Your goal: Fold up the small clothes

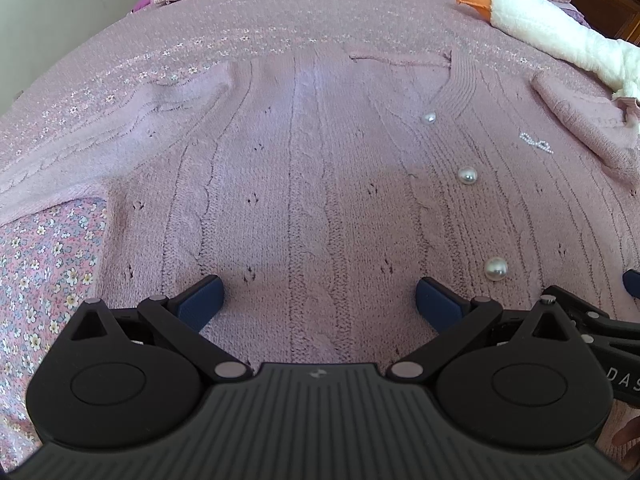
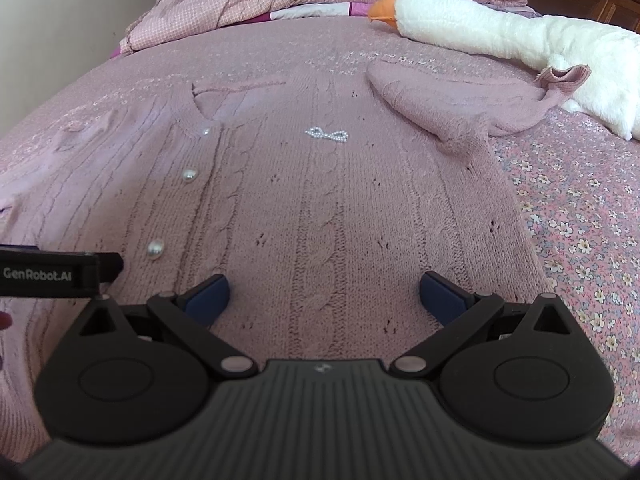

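Both grippers, left (image 1: 318, 300) and right (image 2: 324, 296), hover wide open and empty over the near hem of the cardigan (image 1: 320, 184), which lies flat and face-up on the bed (image 2: 580, 240). I'd judge the fold starts best by pinching the hem at both sides together, clear of the pearl buttons (image 1: 496, 269). The hem itself hides under the gripper bodies. The left sleeve (image 1: 100, 152) runs off frame; the right sleeve (image 2: 460, 108) ends bunched against the goose (image 2: 500, 28).

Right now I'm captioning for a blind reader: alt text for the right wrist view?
Open right tongs hover over a pink cable-knit cardigan lying flat on a floral bedspread. A white plush goose lies beyond.
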A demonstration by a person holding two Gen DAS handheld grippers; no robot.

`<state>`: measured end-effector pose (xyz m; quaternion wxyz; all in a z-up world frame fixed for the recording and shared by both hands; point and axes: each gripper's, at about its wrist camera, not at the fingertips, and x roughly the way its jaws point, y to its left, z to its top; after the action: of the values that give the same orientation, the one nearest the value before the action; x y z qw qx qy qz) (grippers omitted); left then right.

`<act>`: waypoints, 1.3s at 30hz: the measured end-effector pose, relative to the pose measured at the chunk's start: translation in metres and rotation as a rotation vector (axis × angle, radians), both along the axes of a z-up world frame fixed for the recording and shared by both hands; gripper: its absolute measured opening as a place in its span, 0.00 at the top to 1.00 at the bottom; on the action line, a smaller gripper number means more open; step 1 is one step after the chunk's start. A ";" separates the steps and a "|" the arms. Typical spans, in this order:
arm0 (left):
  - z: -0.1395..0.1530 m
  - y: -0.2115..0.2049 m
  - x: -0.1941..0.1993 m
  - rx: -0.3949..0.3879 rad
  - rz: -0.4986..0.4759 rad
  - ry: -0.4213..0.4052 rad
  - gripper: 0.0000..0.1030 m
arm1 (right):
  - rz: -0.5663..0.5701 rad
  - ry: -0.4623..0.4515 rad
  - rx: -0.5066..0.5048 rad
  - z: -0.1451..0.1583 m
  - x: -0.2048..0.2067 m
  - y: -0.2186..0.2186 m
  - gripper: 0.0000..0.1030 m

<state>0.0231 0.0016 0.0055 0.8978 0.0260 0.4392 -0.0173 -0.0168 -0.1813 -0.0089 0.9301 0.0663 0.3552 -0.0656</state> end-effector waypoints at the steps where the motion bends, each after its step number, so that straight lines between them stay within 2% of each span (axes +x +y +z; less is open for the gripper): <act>1: 0.000 0.000 0.001 -0.001 0.001 0.005 0.00 | 0.004 0.002 0.004 0.000 0.000 -0.001 0.00; 13: 0.002 -0.002 0.011 -0.001 -0.004 0.050 0.00 | 0.029 0.003 0.050 0.003 -0.002 -0.008 0.00; 18: 0.008 0.000 0.013 -0.008 -0.001 0.047 0.00 | 0.078 0.014 0.169 0.017 0.002 -0.030 0.00; 21: 0.013 -0.001 0.015 -0.006 0.000 0.034 0.00 | 0.073 -0.018 0.222 0.032 0.006 -0.056 0.00; 25: 0.019 -0.006 0.022 0.007 -0.006 0.012 0.00 | 0.033 -0.070 0.186 0.050 0.019 -0.095 0.00; 28: 0.020 -0.011 0.030 0.009 0.003 0.028 0.00 | -0.013 -0.108 0.163 0.054 0.036 -0.128 0.00; 31: 0.019 -0.013 0.036 -0.011 0.014 0.052 0.00 | -0.047 -0.126 0.150 0.047 0.060 -0.164 0.00; 35: 0.018 -0.017 0.035 0.001 0.006 0.050 0.00 | -0.149 -0.130 0.110 0.035 0.095 -0.205 0.00; 39: 0.013 -0.020 0.037 0.011 0.002 0.069 0.00 | -0.232 -0.128 0.177 0.023 0.124 -0.243 0.00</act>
<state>0.0605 -0.0185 0.0184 0.8820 0.0300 0.4700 -0.0147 0.1067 -0.4248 0.0141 0.9275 0.1927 0.2897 -0.1368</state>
